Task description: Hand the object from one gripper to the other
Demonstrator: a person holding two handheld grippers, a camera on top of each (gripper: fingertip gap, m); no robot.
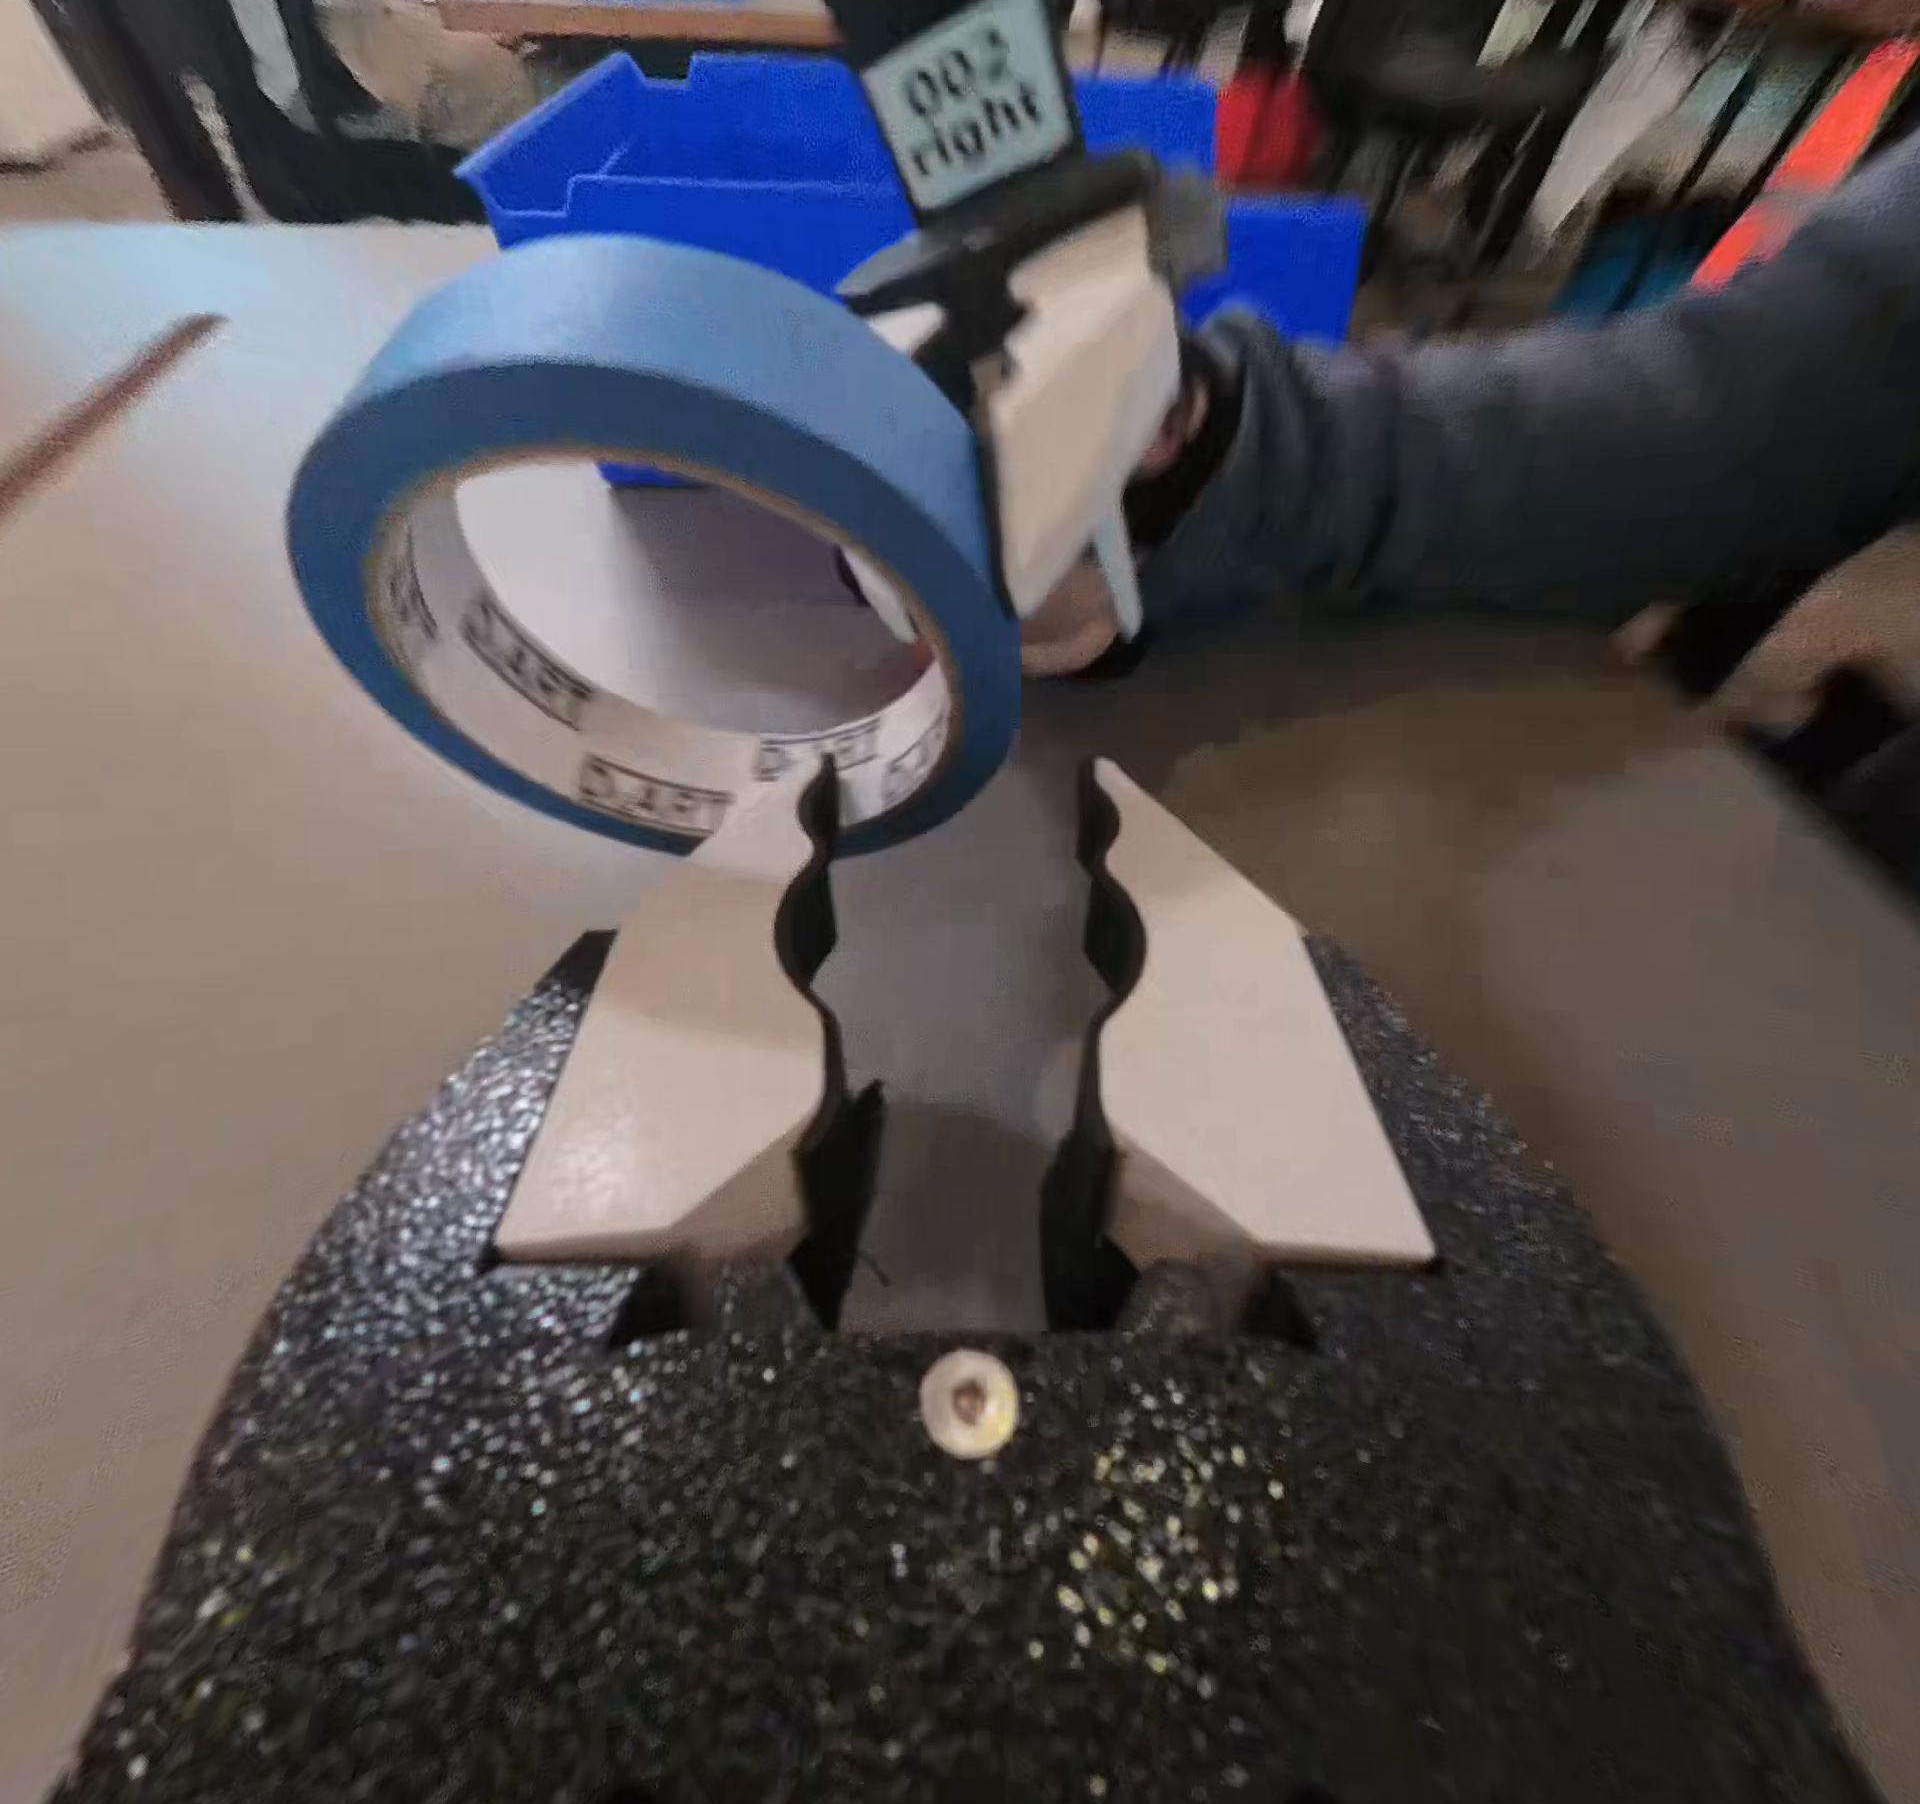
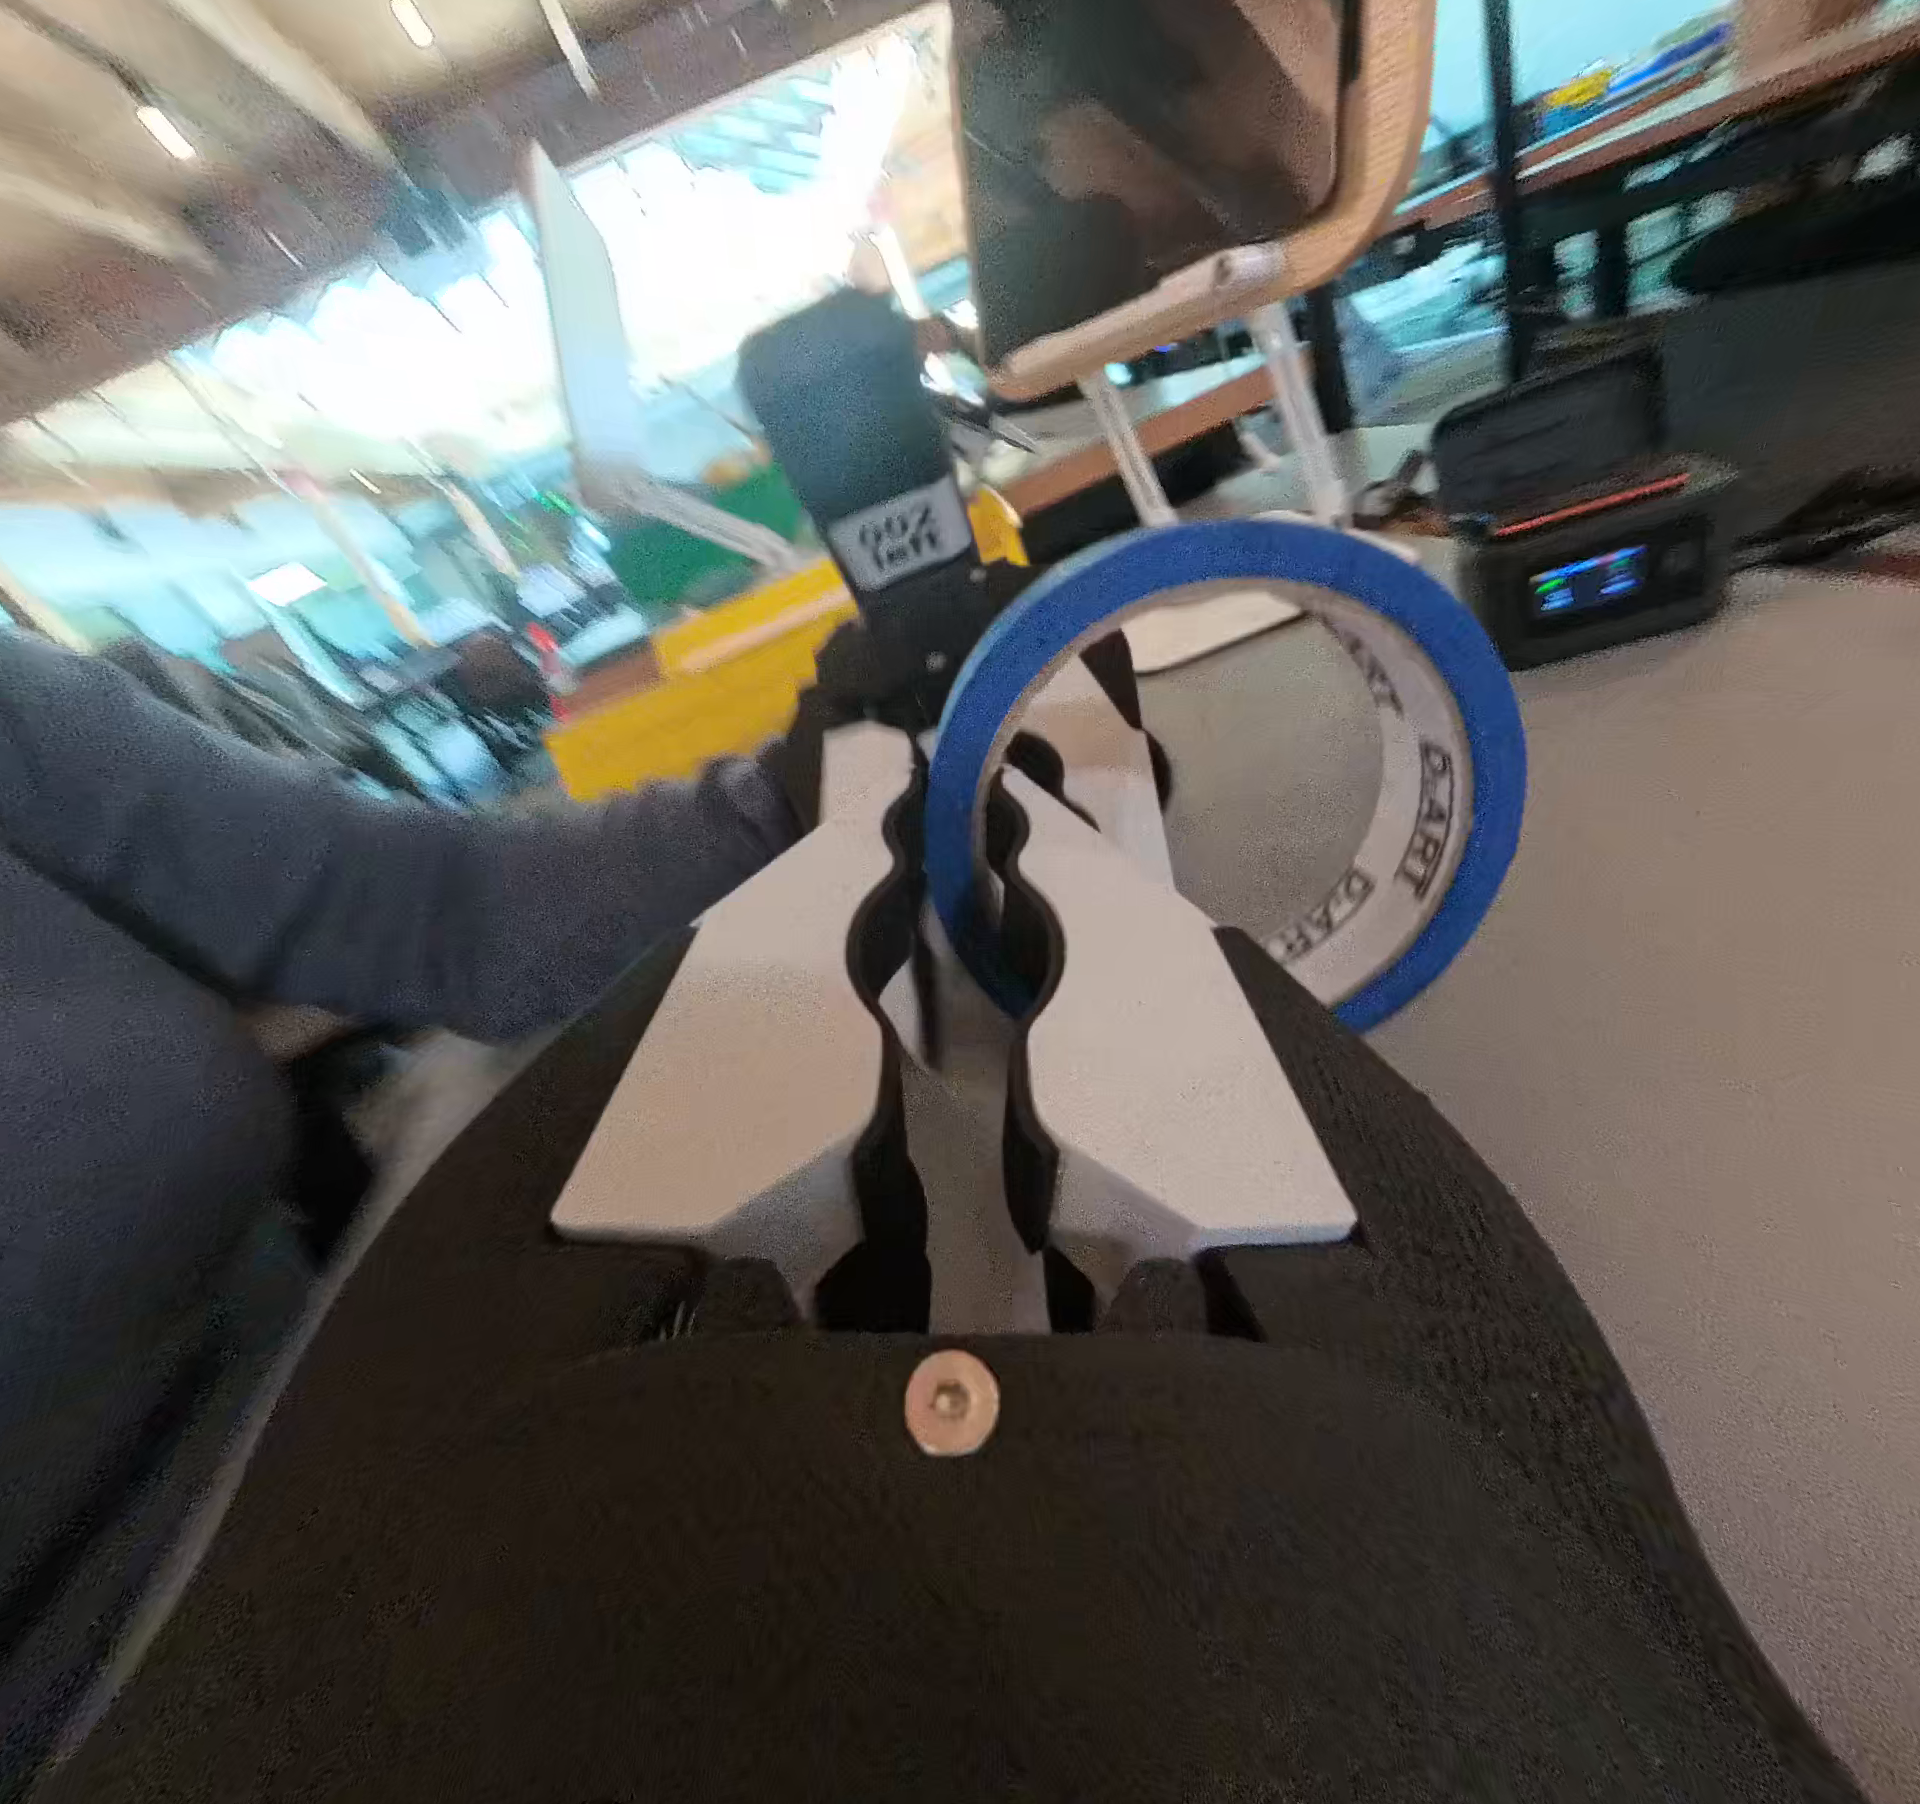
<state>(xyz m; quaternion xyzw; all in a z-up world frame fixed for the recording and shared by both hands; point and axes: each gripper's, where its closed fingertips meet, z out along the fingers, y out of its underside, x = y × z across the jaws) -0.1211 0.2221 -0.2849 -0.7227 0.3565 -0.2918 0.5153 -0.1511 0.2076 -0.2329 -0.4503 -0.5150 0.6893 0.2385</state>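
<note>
Blue tape roll (image 1: 665,424): held in air above the grey tabletop (image 1: 208,923), hole facing the left wrist cam; the lower rim sat just at the left tips.
L gripper (image 1: 961,788): fingers parted, nothing between them; the near finger's tip overlapped the roll's lower rim, the other stood clear to the side. Contact: cannot tell.
R gripper (image 2: 961,819): clamped across the roll's wall, one finger inside the hole, one outside.
Step in hand (judged): L closing in to take the roll; handover not yet done.
Doing it well: slide one L finger inside the ring, one outside, well apart from R's bite; close fully before R lets go.
Edges: roll wall narrow, so a shallow bite may slip.
Room: bare tabletop below and to both sides; blue bins (image 1: 727,154) farther back.
</note>
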